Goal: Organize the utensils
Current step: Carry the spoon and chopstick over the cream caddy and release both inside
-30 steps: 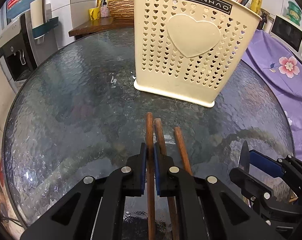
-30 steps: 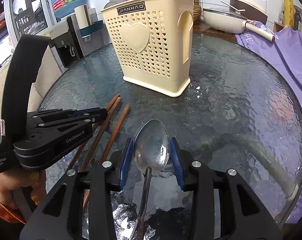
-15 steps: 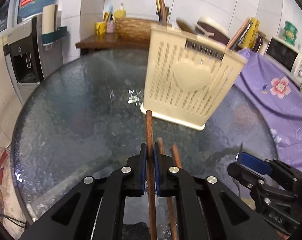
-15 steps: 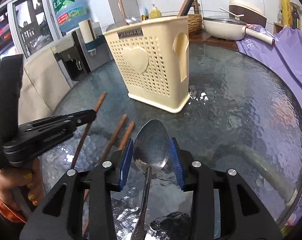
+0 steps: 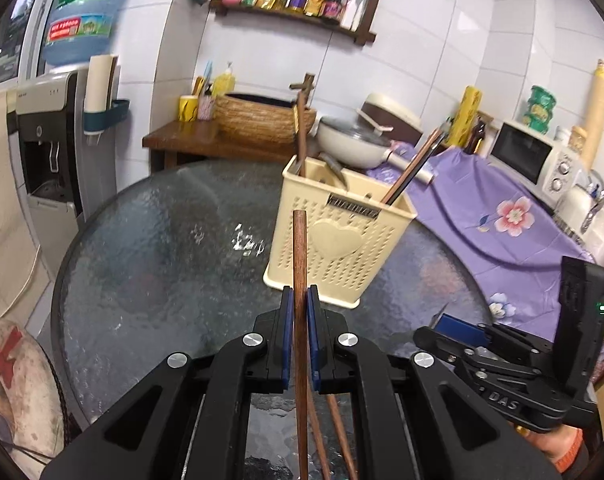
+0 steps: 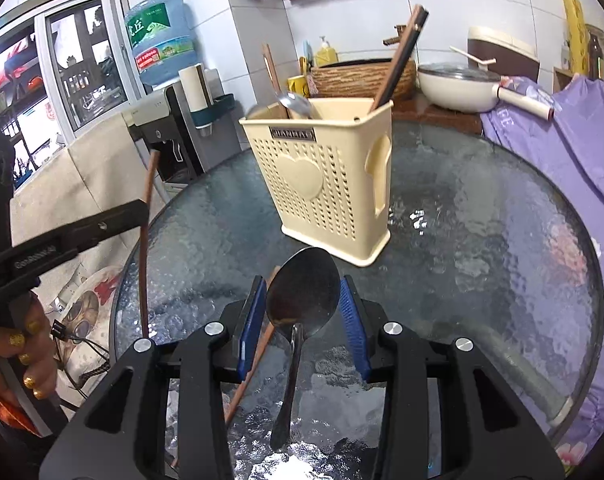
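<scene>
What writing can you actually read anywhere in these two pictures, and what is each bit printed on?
"DAS": on the black body of the right gripper, seen from the left wrist camera.
"FE": on the purple cloth beside the pan handle.
Label plate on the cream utensil holder: blurred in both views, not readable.
Chinese characters on the blue water bottle: only partly legible.
White lettering on the left gripper: too blurred.
Shelf bottle labels: too small.
</scene>
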The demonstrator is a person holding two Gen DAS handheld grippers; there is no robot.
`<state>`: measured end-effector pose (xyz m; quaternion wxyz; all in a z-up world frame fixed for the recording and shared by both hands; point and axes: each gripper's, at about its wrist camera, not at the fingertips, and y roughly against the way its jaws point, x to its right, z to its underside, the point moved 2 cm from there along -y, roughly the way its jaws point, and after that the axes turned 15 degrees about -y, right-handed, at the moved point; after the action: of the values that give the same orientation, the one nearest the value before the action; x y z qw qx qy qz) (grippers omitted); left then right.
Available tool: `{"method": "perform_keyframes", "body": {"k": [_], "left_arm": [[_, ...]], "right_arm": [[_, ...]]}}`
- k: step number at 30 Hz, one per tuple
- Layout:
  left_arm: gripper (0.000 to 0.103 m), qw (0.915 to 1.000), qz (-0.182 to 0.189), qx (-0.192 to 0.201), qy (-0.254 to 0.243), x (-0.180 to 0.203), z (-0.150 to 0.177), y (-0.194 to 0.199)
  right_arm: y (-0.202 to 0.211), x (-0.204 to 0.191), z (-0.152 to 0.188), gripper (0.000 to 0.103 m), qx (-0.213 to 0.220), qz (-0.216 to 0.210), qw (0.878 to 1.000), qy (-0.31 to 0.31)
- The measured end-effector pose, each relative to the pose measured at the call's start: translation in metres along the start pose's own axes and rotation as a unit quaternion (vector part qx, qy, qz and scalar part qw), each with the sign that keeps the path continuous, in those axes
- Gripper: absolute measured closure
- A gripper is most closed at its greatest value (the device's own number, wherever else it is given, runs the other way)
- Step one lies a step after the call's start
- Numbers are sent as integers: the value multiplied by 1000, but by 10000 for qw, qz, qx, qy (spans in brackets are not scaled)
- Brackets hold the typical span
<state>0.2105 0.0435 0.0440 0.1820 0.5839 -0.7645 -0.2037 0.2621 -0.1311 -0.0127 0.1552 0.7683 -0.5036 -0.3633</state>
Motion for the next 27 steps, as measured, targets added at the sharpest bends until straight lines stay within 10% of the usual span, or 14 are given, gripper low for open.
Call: {"method": "perform_keyframes", "body": {"k": [27], "left_arm": [[97,9988,-33,465,-148,-1,-22,32]], "right_arm": [[16,-17,-18,65,227,-50,9992,334]]}}
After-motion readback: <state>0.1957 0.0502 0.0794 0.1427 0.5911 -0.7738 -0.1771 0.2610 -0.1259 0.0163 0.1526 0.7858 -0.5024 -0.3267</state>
